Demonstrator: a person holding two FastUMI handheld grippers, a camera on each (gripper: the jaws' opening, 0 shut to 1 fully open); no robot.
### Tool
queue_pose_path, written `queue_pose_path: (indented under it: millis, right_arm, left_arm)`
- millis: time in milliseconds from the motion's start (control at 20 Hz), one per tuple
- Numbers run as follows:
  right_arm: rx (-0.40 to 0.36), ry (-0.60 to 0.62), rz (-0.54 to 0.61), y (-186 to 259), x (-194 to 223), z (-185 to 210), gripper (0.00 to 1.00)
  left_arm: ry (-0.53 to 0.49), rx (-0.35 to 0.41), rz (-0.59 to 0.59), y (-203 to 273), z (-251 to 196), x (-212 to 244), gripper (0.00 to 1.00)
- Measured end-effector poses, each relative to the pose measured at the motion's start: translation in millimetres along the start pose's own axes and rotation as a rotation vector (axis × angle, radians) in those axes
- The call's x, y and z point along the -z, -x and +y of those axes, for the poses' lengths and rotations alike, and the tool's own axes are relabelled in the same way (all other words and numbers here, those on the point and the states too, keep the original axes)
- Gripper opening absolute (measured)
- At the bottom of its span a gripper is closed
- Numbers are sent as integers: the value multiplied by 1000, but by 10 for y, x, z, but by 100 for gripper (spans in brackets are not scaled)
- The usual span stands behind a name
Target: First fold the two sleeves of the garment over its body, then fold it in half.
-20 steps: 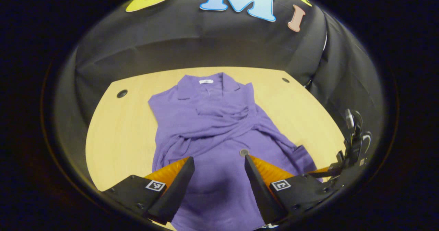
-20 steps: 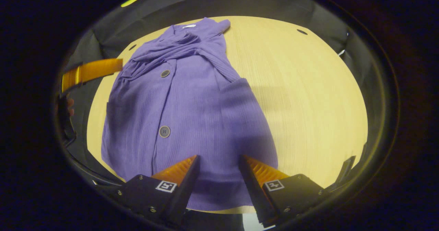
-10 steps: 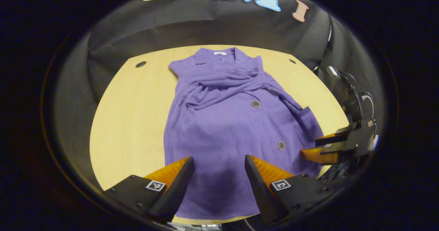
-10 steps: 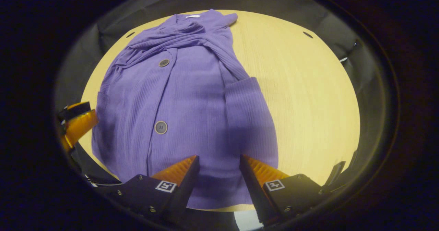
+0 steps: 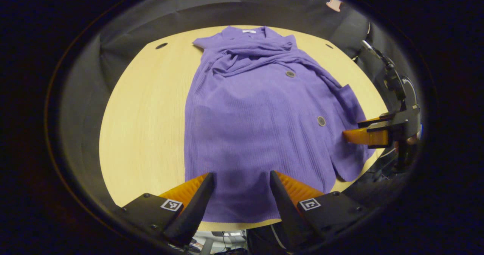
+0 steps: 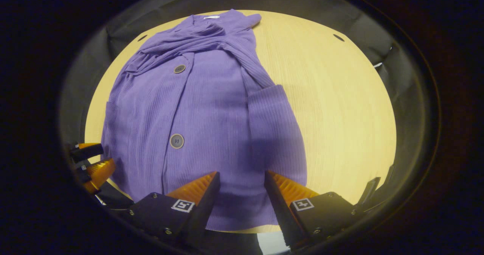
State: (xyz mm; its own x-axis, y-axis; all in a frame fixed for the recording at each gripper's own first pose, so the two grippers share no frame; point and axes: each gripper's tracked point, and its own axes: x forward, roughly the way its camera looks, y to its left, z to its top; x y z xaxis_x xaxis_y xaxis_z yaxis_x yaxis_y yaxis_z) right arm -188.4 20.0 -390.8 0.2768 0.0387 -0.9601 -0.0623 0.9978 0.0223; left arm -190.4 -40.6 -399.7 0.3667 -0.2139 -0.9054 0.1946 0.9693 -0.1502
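A purple ribbed cardigan (image 5: 257, 111) (image 6: 204, 107) lies flat on the light wooden table (image 5: 143, 111), collar at the far edge, hem at the near edge. Both sleeves lie folded across its chest (image 5: 257, 54) (image 6: 196, 41). My left gripper (image 5: 242, 177) hovers open over the hem's left part, nothing between its fingers. My right gripper (image 6: 242, 177) hovers open over the hem's right part, also holding nothing. The right gripper (image 5: 365, 134) appears at the right of the left gripper view, beside the cardigan's edge; the left gripper (image 6: 92, 162) appears at the lower left of the right gripper view.
Black cloth walls surround the table (image 6: 340, 107). Small dark holes sit near its far corners (image 5: 161, 45) (image 6: 338, 38). Bare wood lies on both sides of the cardigan. Cables and a pale floor show below the near edge (image 5: 223, 236).
Both grippers have drawn back toward the near table edge, from over the cardigan's middle to above its hem. Both stayed open. The cardigan has not moved.
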Motion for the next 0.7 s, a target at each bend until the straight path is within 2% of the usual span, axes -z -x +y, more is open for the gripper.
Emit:
queue_pose_path:
  millis: [100, 200, 450, 550, 600, 700]
  right_arm:
    - [-1, 2, -2, -1, 1, 1, 78]
    - [-1, 2, -5, -1, 2, 0, 77]
    - [2, -8, -1, -6, 4, 6, 77]
    - [4, -10, 20, -10, 1, 9, 77]
    - [5, -12, 40, -10, -6, 9, 79]
    - [7, -14, 85, -14, -14, 14, 79]
  left_arm:
    - [11, -4, 31, -29, 12, 35, 94]
    - [16, -16, 69, -86, 30, 86, 99]
    - [2, -64, 129, -174, 55, 95, 96]
    - [16, -67, 159, -193, 55, 93, 96]
    - [18, -66, 167, -186, 61, 90, 94]
    - [19, -66, 194, -204, 55, 83, 96]
